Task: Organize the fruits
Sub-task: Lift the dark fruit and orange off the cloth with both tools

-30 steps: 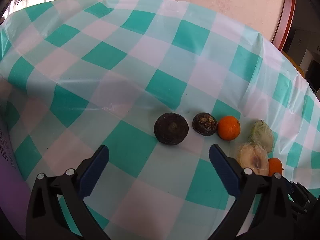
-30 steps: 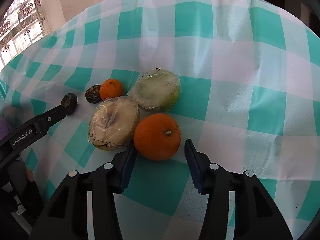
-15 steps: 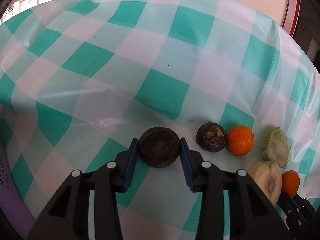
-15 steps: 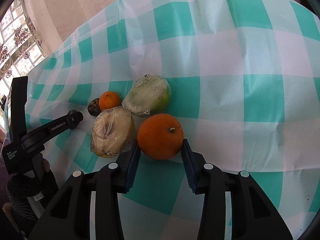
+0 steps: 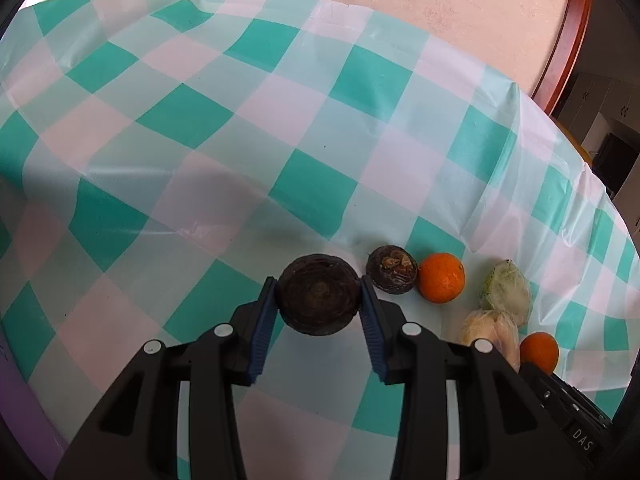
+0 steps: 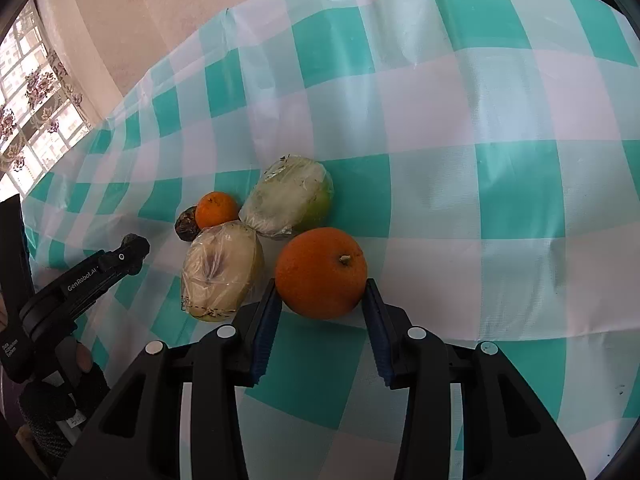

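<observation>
My left gripper [image 5: 319, 286] is shut on a large dark brown round fruit [image 5: 318, 304], its blue pads pressing both sides. To its right lie a smaller dark fruit [image 5: 392, 270] and a small orange [image 5: 441, 278]. My right gripper [image 6: 321, 288] is shut on a large orange [image 6: 320, 272], stem up, low over the checked cloth. Left of it lie a plastic-wrapped pale fruit [image 6: 222, 272], a wrapped green fruit [image 6: 290, 200], the small orange [image 6: 217, 210] and the smaller dark fruit [image 6: 187, 224]. The left gripper's tip [image 6: 132, 250] shows at the left of the right wrist view.
A teal and white checked tablecloth [image 5: 200, 120] covers the table, whose far edge [image 5: 520, 92] drops off toward a pink wall. A gloved hand [image 6: 60, 400] holds the left gripper's handle. A window [image 6: 32, 100] is at the far left.
The left gripper's wide jaws moved forward and closed on the large dark fruit. The right gripper's jaws closed on the large orange, and its view tilted.
</observation>
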The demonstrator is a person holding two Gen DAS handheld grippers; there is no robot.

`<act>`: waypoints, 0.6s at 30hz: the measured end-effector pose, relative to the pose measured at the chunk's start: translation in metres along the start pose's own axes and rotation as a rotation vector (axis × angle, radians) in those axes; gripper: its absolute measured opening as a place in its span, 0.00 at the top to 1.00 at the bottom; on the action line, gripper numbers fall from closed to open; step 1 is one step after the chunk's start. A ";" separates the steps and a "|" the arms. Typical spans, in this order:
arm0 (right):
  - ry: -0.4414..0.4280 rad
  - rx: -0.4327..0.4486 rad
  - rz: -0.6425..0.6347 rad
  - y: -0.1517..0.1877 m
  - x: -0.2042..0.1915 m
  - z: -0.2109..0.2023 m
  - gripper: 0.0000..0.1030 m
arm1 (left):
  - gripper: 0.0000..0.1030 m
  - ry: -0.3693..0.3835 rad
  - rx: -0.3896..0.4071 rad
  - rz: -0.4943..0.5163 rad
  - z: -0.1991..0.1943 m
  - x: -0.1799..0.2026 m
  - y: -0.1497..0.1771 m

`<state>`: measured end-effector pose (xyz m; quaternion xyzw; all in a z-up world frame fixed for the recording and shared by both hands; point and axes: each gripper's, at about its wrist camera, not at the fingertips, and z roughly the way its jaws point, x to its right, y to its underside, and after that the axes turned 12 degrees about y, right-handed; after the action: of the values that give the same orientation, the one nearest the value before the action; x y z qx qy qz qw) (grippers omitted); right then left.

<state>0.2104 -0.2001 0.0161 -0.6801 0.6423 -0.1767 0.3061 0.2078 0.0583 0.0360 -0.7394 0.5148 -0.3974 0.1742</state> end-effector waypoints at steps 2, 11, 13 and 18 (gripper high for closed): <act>-0.001 0.001 0.001 0.000 0.000 -0.001 0.60 | 0.61 0.007 0.000 0.005 -0.005 0.002 0.004; -0.002 -0.001 0.011 0.001 0.002 -0.001 0.60 | 0.61 0.002 -0.027 0.104 -0.052 0.018 0.065; -0.005 0.005 0.012 0.002 0.002 -0.002 0.60 | 0.61 0.014 -0.049 0.117 -0.058 0.017 0.079; -0.005 0.016 0.024 0.003 0.004 -0.004 0.60 | 0.61 0.075 -0.067 0.095 -0.081 0.006 0.103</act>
<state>0.2059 -0.2044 0.0166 -0.6702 0.6484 -0.1763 0.3152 0.0826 0.0227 0.0203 -0.7042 0.5683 -0.3987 0.1488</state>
